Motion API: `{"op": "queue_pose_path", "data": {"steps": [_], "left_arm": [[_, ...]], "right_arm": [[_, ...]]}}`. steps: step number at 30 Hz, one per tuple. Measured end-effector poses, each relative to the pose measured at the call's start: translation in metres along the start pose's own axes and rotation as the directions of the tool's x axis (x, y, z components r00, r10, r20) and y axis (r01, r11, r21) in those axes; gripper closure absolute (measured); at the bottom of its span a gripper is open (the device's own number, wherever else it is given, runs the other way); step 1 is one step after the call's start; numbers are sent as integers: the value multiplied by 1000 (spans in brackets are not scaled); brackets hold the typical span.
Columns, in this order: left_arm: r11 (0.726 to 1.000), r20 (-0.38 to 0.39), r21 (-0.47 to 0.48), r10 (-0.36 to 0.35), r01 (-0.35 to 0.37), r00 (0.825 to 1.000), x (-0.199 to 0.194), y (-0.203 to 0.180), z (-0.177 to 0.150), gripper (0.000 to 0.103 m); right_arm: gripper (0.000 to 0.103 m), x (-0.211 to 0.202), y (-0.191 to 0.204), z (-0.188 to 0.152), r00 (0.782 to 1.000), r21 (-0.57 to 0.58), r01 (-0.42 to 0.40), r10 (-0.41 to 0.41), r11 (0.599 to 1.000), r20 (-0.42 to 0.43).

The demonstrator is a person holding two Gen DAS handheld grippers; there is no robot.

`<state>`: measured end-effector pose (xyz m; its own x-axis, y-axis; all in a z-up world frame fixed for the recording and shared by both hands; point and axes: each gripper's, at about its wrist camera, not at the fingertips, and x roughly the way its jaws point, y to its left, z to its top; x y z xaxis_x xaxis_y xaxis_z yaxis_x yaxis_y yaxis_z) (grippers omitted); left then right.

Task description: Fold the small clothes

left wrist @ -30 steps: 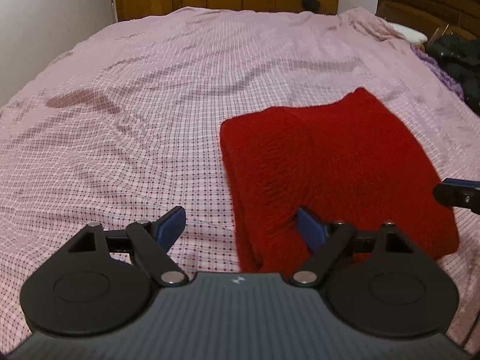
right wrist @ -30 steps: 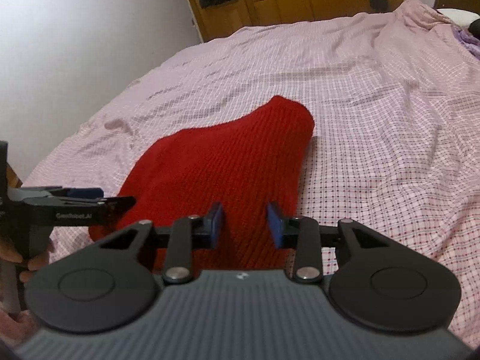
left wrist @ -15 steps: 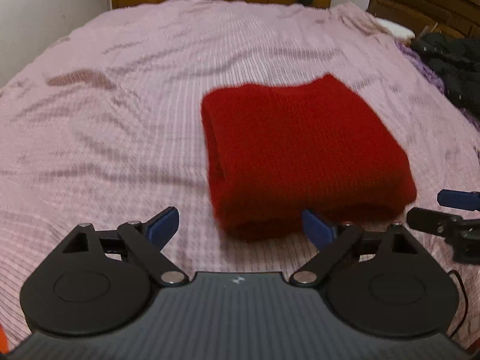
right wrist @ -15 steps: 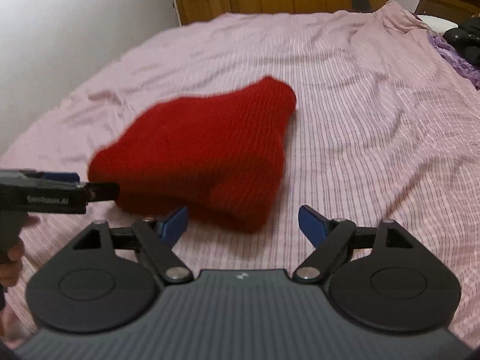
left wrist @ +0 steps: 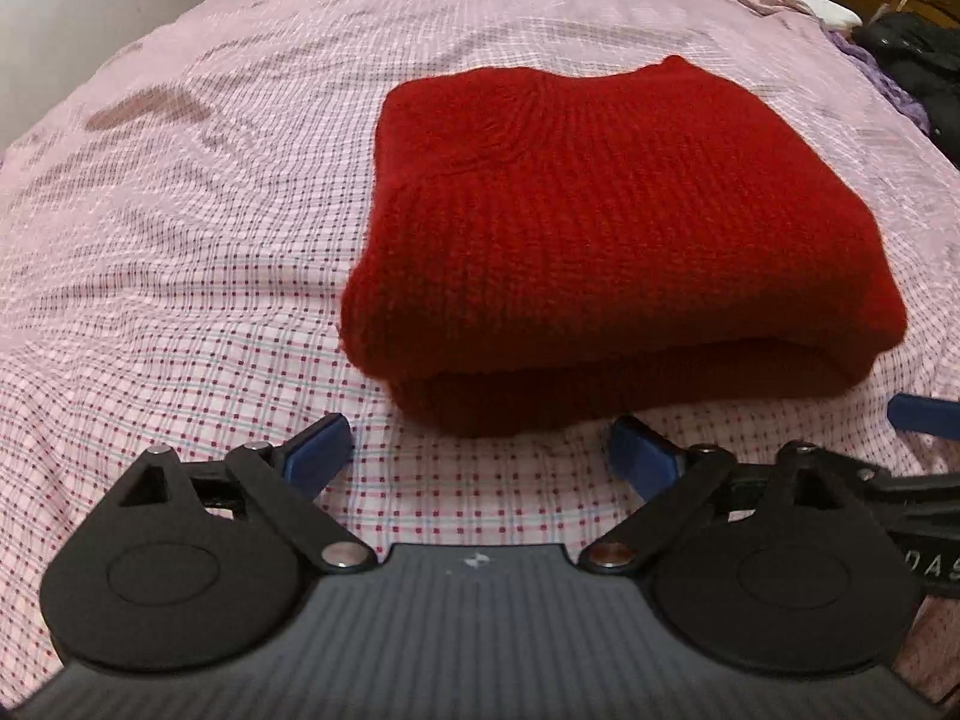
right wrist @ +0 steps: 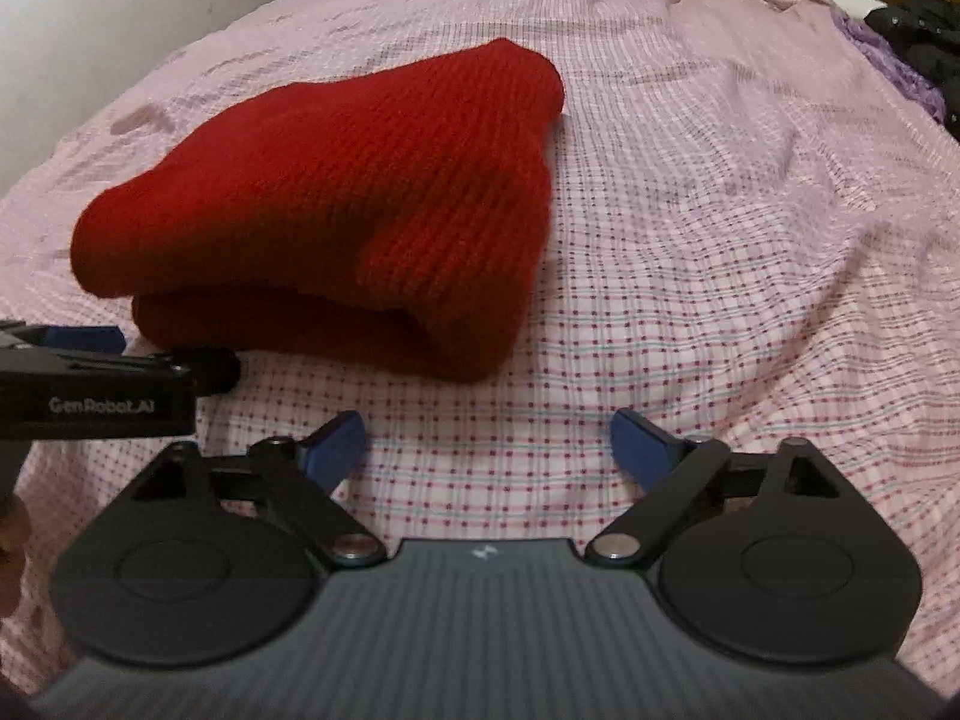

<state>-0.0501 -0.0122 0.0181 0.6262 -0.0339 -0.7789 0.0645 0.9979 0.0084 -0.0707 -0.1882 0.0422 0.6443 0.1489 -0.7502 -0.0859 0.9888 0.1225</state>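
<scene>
- Both grippers have let go and drawn back toward the near side of the red knit sweater (left wrist: 606, 222), which a second ago lay partly between their fingers and now sits clear of them, folded over on itself.
- Left gripper (left wrist: 480, 453): jaws opening, nothing between them, only the checked pink bedsheet (left wrist: 180, 240); it hangs just short of the sweater's near folded edge.
- Right gripper (right wrist: 487, 443): jaws opening too, empty, off the sweater's near right corner and apart from it.
- In the right wrist view the left gripper shows at the sweater's near left corner.
- Sweater: a thick two-layer bundle in the middle of the bed, its rounded fold facing the grippers; dark clothing (left wrist: 918, 72) lies well beyond its far right side.
- Judgement: the fold looks finished or nearly so. To do it well, check that the upper layer sits square on the lower one, press any bulge flat with spread fingers, and avoid snagging the loose knit.
</scene>
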Motion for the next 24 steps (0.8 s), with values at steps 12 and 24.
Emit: {"op": "queue_pose_path", "data": {"steps": [12,24], "left_arm": [[1000,-13,-17,9,-10,1000,6,-1,3,2],[1000,-25,-9,17,-17,1000,17,1,8,1]], "right_arm": [[0,9,3,-1,1000,-4,-4,4,1000,2],[0,9,4,0,1000,-2,-4,4,1000,-5]]}}
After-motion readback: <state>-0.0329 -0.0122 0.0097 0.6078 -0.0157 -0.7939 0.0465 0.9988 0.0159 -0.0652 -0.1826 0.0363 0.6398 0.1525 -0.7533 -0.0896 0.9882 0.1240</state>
